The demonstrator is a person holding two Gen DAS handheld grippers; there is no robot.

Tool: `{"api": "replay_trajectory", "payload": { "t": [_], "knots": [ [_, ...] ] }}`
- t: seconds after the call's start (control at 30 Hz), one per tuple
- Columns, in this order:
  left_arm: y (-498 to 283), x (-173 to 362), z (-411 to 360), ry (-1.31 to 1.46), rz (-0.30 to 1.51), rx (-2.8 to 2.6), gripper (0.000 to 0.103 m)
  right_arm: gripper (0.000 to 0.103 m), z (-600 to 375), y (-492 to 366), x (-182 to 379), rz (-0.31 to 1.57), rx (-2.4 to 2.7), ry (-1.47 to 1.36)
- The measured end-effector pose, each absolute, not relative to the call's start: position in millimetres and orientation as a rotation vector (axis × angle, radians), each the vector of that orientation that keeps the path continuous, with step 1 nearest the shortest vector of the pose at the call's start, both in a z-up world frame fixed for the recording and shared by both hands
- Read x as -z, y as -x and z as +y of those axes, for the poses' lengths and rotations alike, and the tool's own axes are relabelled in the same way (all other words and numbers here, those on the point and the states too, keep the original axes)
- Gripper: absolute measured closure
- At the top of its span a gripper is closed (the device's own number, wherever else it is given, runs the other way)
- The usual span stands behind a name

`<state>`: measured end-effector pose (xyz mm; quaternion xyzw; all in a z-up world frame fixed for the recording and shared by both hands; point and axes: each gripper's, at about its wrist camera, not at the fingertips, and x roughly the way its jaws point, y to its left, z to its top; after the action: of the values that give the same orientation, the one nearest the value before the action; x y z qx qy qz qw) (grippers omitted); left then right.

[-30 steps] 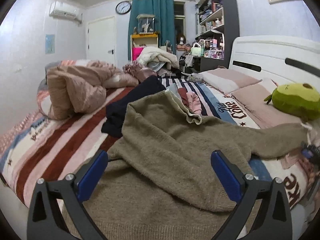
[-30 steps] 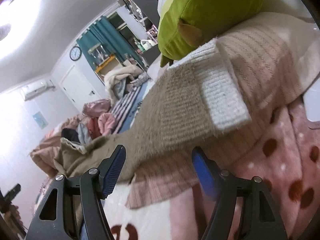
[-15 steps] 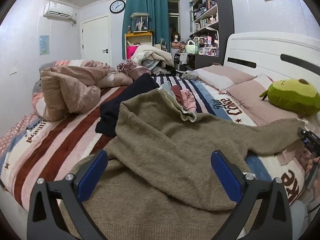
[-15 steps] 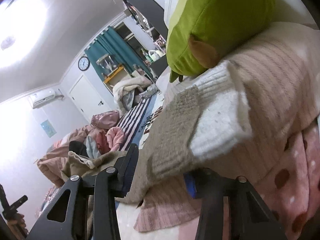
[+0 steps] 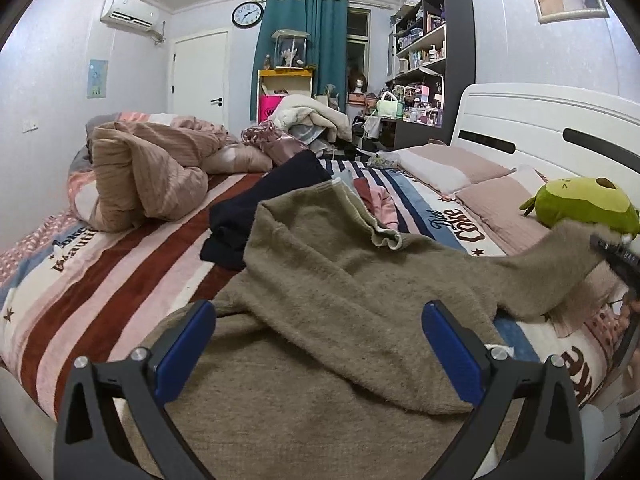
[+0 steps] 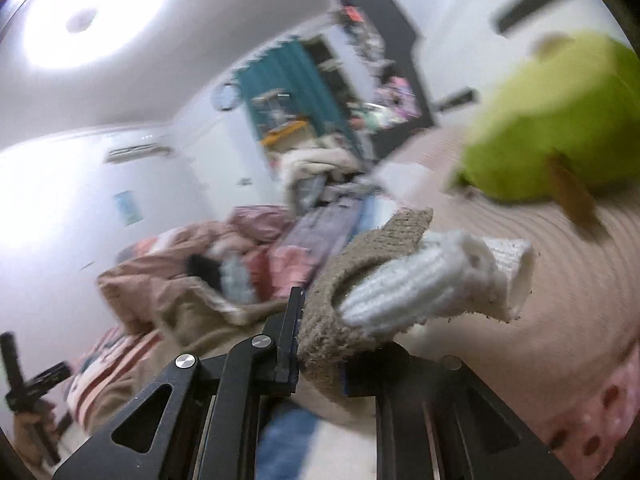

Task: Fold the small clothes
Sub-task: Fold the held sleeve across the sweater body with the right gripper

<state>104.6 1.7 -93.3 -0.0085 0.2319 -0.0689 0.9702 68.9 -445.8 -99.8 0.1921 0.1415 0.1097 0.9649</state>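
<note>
An olive-brown knit sweater lies spread over the striped bed. My left gripper hovers over its lower body, open, with nothing between the blue pads. One sleeve stretches right and rises off the bed to my right gripper. In the blurred right wrist view, my right gripper has its jaws closing tight on that sleeve just behind the white ribbed cuff. The pads press on the knit, and the cuff sticks out past them to the right.
A dark navy garment and pink clothes lie beyond the sweater. A rumpled pink duvet sits far left. A green plush toy rests on the pillows by the white headboard.
The right gripper went from open around the sleeve to clamped on it, then rose and rolled, lifting the cuff off the pillow. The left gripper stayed open over the sweater.
</note>
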Motion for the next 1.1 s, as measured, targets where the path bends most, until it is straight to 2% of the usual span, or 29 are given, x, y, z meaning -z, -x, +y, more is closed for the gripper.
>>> {"api": "replay_trajectory", "payload": {
  "t": [0.23, 0.43, 0.63, 0.97, 1.07, 1.1],
  "knots": [
    [-92.5, 97.6, 36.6, 0.086, 0.442, 0.159, 0.001, 0.094, -346.6, -77.1, 52.1, 0.264, -0.386, -0.234],
    [-82.0, 104.3, 69.5, 0.119, 0.425, 0.141, 0.001, 0.094, -256.8, -93.9, 46.6, 0.317, -0.532, -0.135],
    [-74.7, 112.2, 110.2, 0.132, 0.422, 0.085, 0.001, 0.094, -169.1, -116.5, 79.5, 0.435, -0.663, -0.072],
    [-75.4, 125.2, 158.7, 0.193, 0.412, 0.035, 0.001, 0.094, -65.2, -136.5, 171.1, 0.661, -0.698, 0.045],
    [-77.5, 128.2, 165.5, 0.203, 0.412, 0.030, 0.001, 0.084, -48.8, -135.3, 185.0, 0.696, -0.690, 0.122],
    [-78.1, 128.9, 166.8, 0.204, 0.413, 0.029, 0.001, 0.076, -47.4, -135.0, 188.7, 0.706, -0.701, 0.125]
  ]
}}
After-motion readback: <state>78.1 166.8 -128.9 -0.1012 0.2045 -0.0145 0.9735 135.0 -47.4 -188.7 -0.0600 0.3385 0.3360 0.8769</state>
